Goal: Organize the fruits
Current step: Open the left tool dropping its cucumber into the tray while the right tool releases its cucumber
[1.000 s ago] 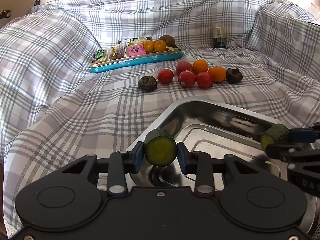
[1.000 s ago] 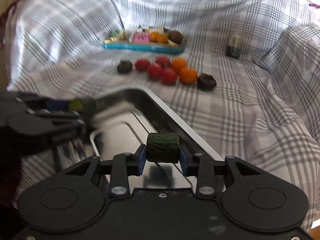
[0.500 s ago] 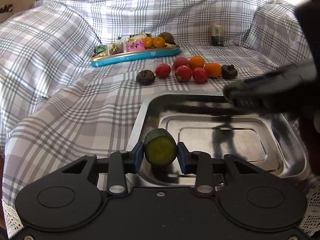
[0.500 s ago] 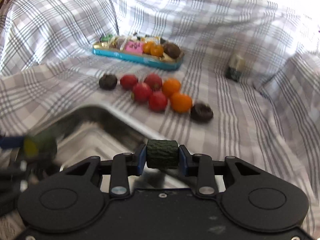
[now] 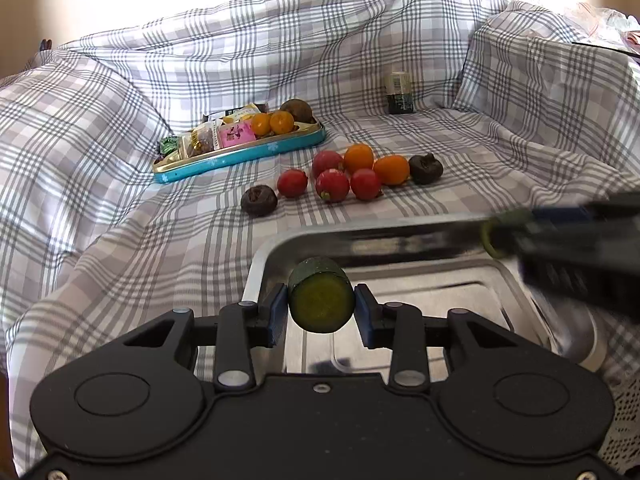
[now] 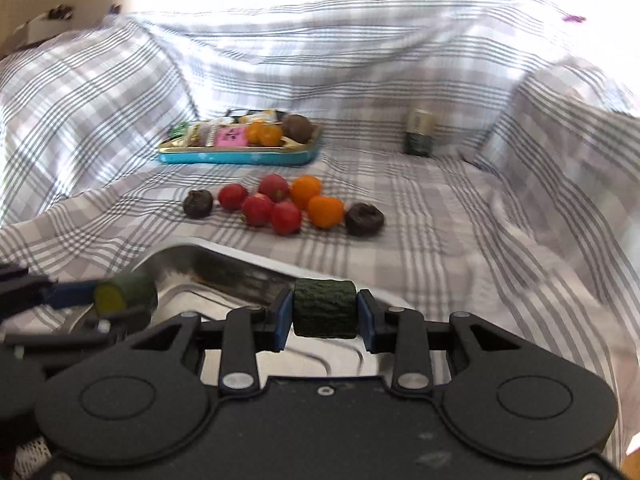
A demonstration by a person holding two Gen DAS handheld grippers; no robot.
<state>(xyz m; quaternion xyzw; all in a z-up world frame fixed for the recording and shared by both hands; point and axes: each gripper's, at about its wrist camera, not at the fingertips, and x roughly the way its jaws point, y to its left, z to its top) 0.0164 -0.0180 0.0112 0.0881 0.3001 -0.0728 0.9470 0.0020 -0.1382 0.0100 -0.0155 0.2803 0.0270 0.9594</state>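
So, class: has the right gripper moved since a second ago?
Yes. The right gripper has swung right: the steel tray now sits lower-left in its view.

The left gripper (image 5: 321,307) and the right gripper (image 6: 325,314) each hover over the steel tray (image 5: 532,300), fingers clamped on a cucumber piece (image 5: 321,300).

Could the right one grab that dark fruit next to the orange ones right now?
Probably not yet: the right hand-held gripper is shut on a cucumber piece. The path over the cloth to the dark fruit looks unobstructed otherwise.
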